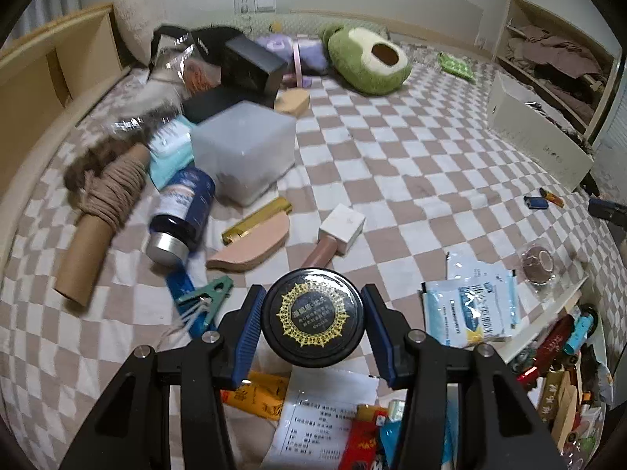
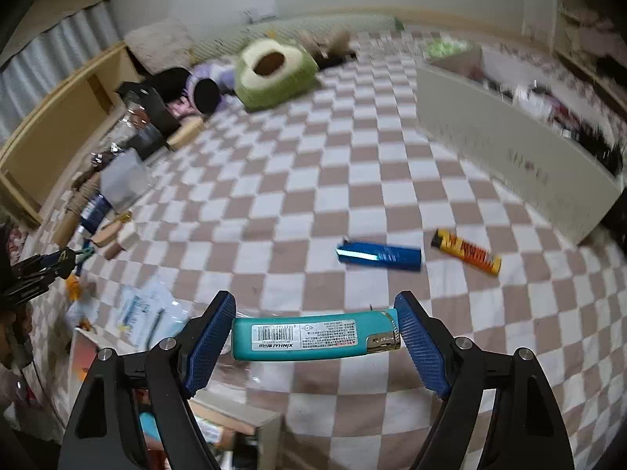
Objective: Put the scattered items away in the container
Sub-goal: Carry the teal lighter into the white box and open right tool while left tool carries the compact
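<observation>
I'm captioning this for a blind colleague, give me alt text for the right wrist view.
The right tool grips a teal lighter crosswise above a brown-and-white checkered blanket. Beyond it lie a blue lighter and a yellow lighter, near a white box.

The left gripper (image 1: 313,319) points steeply down, its blue-padded jaws clamped on either side of a round black jar lid (image 1: 312,316). The right gripper (image 2: 315,335) also tilts downward, its jaws spread wider and pressed against the two ends of a teal lighter (image 2: 313,336) held crosswise between them
</observation>
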Demonstrator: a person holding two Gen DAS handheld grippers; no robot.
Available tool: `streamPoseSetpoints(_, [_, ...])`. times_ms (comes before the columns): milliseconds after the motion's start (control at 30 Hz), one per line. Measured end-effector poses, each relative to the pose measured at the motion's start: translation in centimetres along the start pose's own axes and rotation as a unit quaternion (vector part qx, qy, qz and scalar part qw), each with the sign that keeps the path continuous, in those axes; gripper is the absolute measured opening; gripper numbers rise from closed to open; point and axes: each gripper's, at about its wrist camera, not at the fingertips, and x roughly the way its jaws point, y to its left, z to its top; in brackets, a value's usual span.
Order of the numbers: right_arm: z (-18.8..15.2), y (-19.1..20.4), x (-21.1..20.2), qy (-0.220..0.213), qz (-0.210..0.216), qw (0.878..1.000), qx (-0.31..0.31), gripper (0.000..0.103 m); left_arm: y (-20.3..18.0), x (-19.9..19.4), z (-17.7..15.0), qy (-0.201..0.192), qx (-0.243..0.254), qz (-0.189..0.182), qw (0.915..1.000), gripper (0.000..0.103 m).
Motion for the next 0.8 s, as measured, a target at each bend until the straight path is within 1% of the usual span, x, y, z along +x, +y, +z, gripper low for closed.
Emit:
streamPoseSetpoints(133, [0.4, 1.5, -2.4, -0.015, 0.006, 1.0, -0.014, 0.083, -0.2, -2.1, 0.2, -0.013, 0.002, -0.002, 0.9999, 0.05])
streamPoseSetpoints(300, [0.5, 3.5, -5.4, -0.036, 0.01, 0.999, -0.029, 0.083, -0.3, -5.3, 0.5, -0.037, -0.01, -0.01, 0.9992, 0.05])
streamPoseSetpoints(433, [0.4, 4.6, -7.8, -0.052, 0.012, 0.998, -0.033, 0.083, -1.0, -8.1, 0.5, -0.061, -0.007, -0.003, 0.9981, 0.05])
streamPoseSetpoints(800, [-0.4, 7.1, -14.0, -0.096, 0.026, 0.994, -0.042, 0.083, -2.5, -15.0, 0.2, -0.107, -0.006, -0.013, 0.9942, 0.05])
